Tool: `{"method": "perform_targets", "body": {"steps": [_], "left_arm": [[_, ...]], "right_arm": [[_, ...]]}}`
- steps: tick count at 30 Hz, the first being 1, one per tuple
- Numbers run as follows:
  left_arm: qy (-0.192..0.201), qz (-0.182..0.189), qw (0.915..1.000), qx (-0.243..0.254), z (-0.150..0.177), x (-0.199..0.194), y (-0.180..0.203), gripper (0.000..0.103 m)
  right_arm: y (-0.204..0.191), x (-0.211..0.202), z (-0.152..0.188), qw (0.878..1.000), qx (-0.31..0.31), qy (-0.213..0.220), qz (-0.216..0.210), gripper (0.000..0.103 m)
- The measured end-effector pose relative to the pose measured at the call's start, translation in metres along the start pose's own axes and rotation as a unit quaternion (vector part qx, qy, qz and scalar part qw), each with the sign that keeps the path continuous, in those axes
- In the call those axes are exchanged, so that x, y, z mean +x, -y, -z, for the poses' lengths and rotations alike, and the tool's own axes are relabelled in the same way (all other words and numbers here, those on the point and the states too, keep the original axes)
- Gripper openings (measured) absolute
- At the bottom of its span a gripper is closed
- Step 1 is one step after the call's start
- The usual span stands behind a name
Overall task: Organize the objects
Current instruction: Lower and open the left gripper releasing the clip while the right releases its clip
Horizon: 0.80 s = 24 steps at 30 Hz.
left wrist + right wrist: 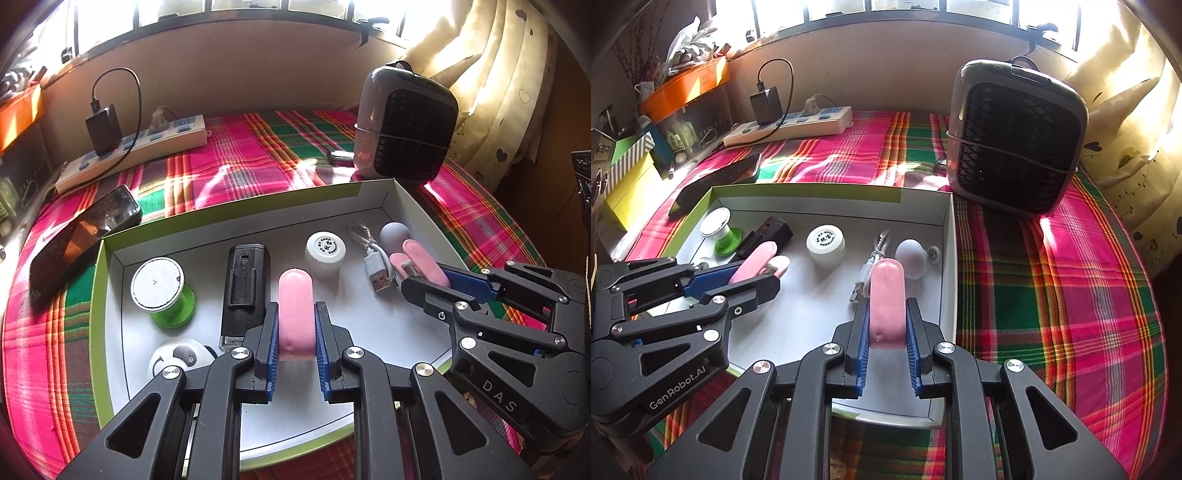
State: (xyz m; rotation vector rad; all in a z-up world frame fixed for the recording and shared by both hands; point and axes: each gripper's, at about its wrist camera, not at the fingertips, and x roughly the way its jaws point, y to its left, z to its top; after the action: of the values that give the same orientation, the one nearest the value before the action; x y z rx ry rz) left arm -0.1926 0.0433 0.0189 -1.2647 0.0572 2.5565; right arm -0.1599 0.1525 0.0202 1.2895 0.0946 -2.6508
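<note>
Each gripper clamped a pink capsule-shaped piece over the open box (110, 251). The left gripper (295, 332) held its pink piece (295, 314) lengthwise between the pads, rounded end pointing forward and away. The right gripper (886, 325) held its pink piece (886, 306) the same way, above the box's right side. Around them in the box lay a green spool (162, 288), a black clip case (243, 288), a white cap (325, 251), a USB cable (373, 258) and a grey ball (394, 234). A phone (81, 240) lay beside the box on the plaid cloth (240, 158). The pieces' rear ends were hidden by the pads.
</note>
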Motion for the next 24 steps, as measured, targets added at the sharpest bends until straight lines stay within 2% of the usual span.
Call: {"method": "perform_targets", "body": {"steps": [7,14,19,24], "left_arm": [[0.002,-0.003,1.0,0.002,0.0,0.0,-0.001,0.016],[0.003,-0.005,1.0,-0.001,-0.001,0.001,-0.004,0.016],[0.005,-0.014,0.9999,0.001,-0.002,0.002,-0.006,0.016],[0.005,-0.016,0.9999,0.0,-0.003,0.003,-0.008,0.016]], "right_arm": [[-0.003,-0.005,0.001,1.0,-0.007,0.001,-0.001,0.019],[-0.002,0.006,-0.003,1.0,-0.004,-0.02,-0.002,0.019],[-0.005,0.01,-0.007,1.0,-0.011,-0.023,0.016,0.019],[-0.005,0.015,-0.012,1.0,-0.01,-0.025,0.016,0.019]]}}
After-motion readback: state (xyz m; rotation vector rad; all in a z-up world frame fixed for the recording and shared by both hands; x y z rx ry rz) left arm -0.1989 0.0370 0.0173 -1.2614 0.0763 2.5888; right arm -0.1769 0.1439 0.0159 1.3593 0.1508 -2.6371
